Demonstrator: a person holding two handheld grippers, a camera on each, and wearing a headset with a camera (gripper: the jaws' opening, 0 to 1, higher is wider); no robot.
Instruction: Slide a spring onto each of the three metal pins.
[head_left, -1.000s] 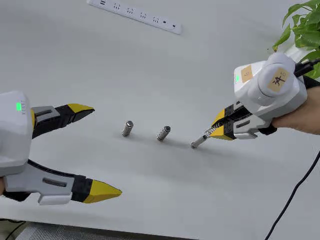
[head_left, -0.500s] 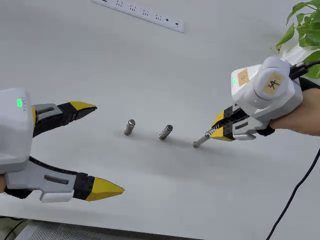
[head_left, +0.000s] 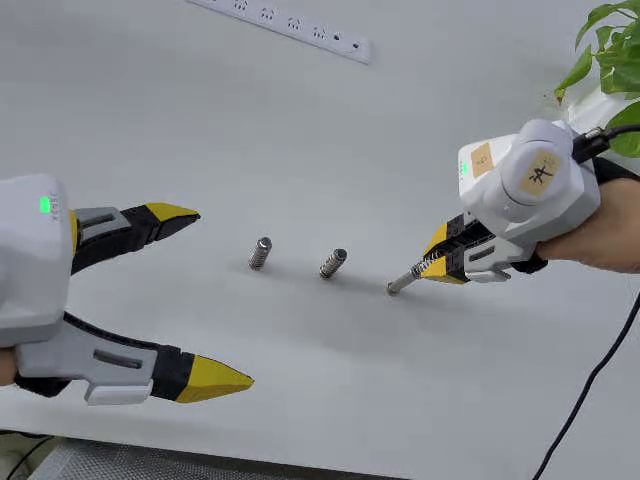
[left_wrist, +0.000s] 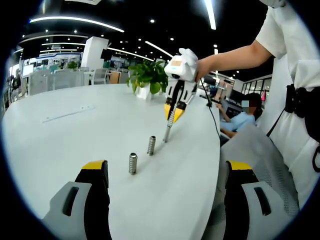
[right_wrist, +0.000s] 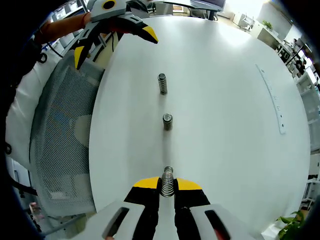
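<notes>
Nothing reads clearly: two tan stickers (head_left: 541, 172) on the right gripper (head_left: 430, 266), at the frame's right, bear dark, illegible marks.

Power strip (head_left: 320, 37) and plant (head_left: 612, 45) on table (head_left: 300, 150).

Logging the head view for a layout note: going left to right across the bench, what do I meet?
left gripper, jaws open → first pin, already sprung → second pin, likewise → third pin → right gripper, shut on the last spring
</notes>
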